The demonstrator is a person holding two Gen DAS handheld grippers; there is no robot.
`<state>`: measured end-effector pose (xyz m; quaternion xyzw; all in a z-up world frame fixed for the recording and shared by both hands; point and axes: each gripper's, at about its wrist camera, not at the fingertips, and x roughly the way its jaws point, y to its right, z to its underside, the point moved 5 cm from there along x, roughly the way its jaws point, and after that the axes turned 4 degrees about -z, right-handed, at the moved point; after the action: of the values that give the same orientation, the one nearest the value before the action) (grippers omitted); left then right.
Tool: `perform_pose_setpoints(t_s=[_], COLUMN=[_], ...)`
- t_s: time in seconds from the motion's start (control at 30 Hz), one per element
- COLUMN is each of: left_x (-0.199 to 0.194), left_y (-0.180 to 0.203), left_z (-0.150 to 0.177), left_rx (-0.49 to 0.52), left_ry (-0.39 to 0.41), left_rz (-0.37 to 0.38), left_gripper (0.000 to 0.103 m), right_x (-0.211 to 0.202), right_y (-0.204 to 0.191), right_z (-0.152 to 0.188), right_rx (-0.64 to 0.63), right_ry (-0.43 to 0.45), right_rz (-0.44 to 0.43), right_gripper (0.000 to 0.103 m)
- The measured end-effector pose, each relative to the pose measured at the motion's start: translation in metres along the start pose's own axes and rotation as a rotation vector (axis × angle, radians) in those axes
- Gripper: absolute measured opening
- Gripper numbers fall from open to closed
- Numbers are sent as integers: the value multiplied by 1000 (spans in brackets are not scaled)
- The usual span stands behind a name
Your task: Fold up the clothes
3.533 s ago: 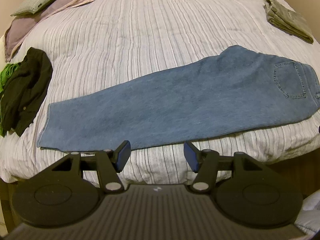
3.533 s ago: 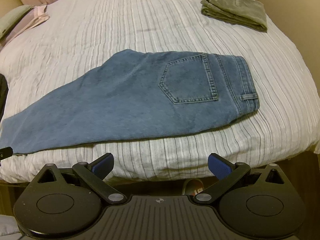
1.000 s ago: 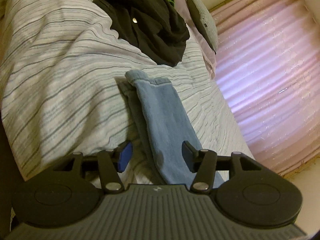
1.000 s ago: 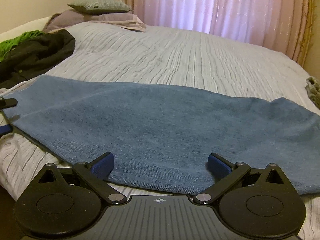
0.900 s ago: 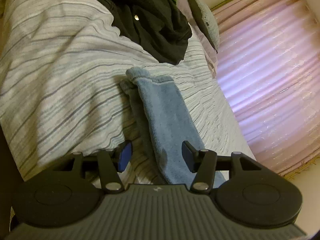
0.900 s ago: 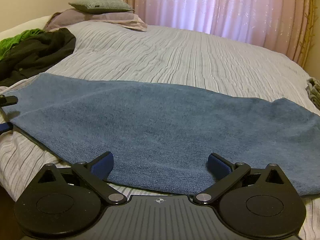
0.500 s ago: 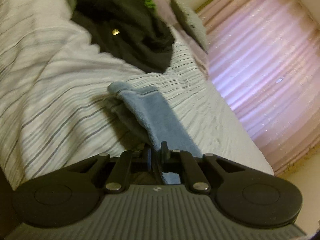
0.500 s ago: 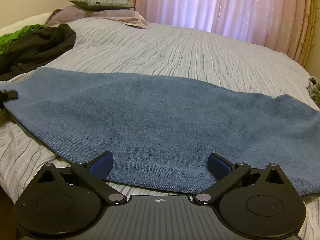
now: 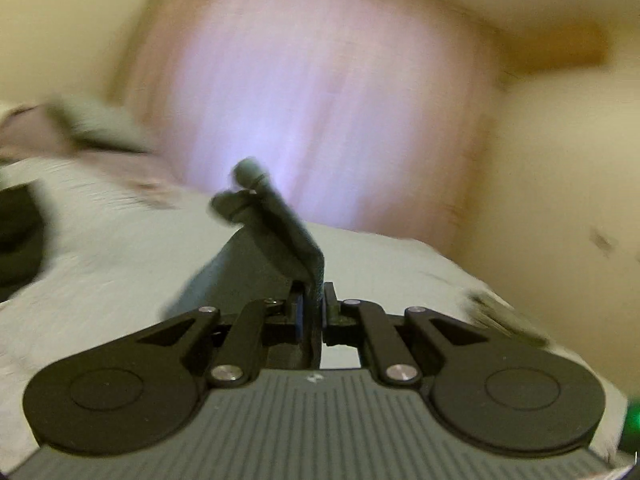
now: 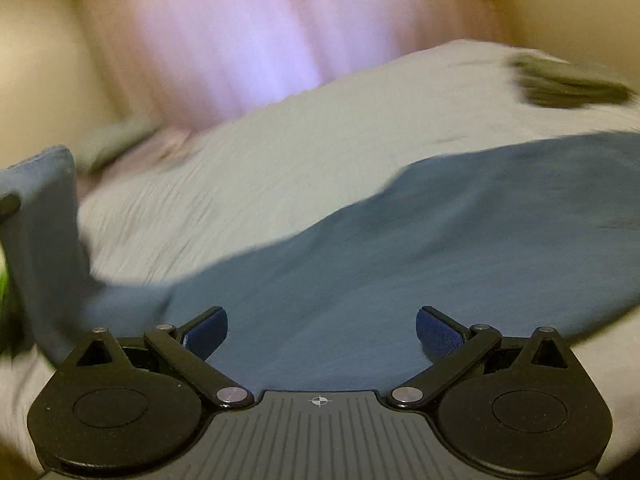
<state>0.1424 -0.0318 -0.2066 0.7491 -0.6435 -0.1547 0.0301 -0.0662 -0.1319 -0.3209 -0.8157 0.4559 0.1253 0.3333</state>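
The left tool (image 9: 311,304) is pressed together on the hem end of the jeans (image 9: 276,232), the denim pinched between its pads at the lower centre of the left wrist frame and rising from there as a dark folded strip toward the frame's middle. Both frames are blurred.

In the right wrist frame the jeans (image 10: 420,256) lie across the bed (image 10: 280,160), filling the middle and right of the frame, while their left end stands lifted off the bedding at the left edge. The right tool (image 10: 322,330) is spread wide at the bottom of the frame, its blue pads (image 10: 206,330) apart above the denim and gripping nothing.

A folded olive garment (image 10: 568,80) sits on the bed at the upper right. Pink curtains (image 10: 240,32) fill the top of the frame, and a dark garment (image 9: 16,240) lies at the left edge of the left wrist frame.
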Motion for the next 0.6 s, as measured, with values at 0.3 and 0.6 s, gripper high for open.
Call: perform_pose_setpoints(t_s=[0.3,0.6], left_x=[64,43], left_y=[136,66], left_z=[155,102], left_rx=[241,40], left_ry=[-504,-422], left_rz=[217,113], left_gripper=[33,34], right_x=[-66,-44], right_y=[128,129], right_z=[-32,-35], right_rx=[329,574], right_ry=[113,-26], right_rz=[96,-212], right_gripper=[103,93])
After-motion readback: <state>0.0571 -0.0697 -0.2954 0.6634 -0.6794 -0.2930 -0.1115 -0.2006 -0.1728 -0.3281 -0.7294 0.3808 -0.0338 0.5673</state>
